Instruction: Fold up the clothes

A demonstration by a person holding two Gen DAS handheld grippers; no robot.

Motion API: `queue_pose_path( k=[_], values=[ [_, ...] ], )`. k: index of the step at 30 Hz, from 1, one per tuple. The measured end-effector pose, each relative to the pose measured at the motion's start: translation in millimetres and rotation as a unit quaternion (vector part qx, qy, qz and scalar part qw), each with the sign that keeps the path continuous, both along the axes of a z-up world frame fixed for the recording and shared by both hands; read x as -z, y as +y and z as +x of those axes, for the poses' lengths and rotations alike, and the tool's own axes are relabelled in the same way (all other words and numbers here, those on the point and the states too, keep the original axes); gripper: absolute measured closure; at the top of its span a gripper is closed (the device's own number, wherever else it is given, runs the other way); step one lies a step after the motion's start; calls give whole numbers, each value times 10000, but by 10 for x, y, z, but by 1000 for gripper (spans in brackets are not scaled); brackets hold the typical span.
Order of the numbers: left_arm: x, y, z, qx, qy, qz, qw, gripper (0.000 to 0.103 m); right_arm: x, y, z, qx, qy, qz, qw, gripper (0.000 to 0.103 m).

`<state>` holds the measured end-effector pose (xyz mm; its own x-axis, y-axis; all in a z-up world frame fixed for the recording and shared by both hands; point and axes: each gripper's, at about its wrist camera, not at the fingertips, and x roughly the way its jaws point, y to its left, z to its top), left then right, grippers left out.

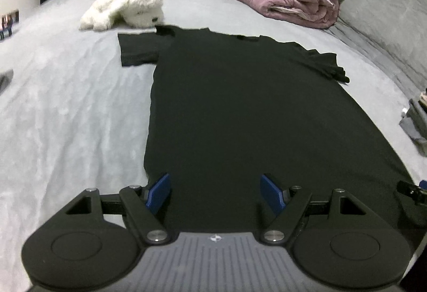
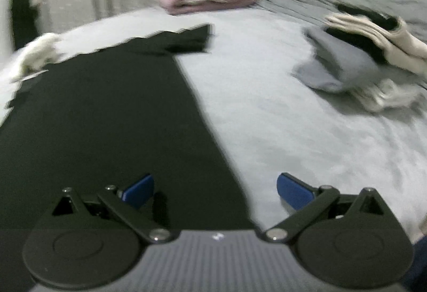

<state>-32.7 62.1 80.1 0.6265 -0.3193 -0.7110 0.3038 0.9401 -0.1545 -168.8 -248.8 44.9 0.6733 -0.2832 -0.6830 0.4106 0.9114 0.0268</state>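
Cloth like this black T-shirt [image 1: 240,110], light and floppy on the bed [image 1: 66,105], probably wants pinching at its hem corners, left gripper [image 1: 214,189] and right gripper [image 2: 214,189] both gaping, empty.

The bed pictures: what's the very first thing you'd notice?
A big black T-shirt lies spread flat across the middle of the grey bedspread, sleeves out. Behind its left sleeve sits a fluffy white plush toy, and a rolled pink quilt is piled at the far right. Both open grippers hover at the shirt's near hem.
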Motion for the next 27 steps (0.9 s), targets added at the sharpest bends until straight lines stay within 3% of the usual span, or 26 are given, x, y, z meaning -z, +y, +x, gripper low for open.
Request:
queue_pose_path(
  k=[8, 14, 20, 27],
  values=[
    [155, -167, -119, 26, 141, 188, 9997, 29, 107, 540, 135, -977, 118, -220, 9949, 0],
    [210, -163, -53, -106, 287, 258, 9992, 29, 124, 431, 148, -733, 178, -126, 9971, 0],
    [171, -56, -23, -260, 382, -64, 9989, 29, 116, 247, 111, -378, 180, -87, 9991, 0],
    [140, 0, 10, -395, 351, -171, 9985, 29, 92, 354, 104, -552, 104, -19, 9984, 0]
  ],
)
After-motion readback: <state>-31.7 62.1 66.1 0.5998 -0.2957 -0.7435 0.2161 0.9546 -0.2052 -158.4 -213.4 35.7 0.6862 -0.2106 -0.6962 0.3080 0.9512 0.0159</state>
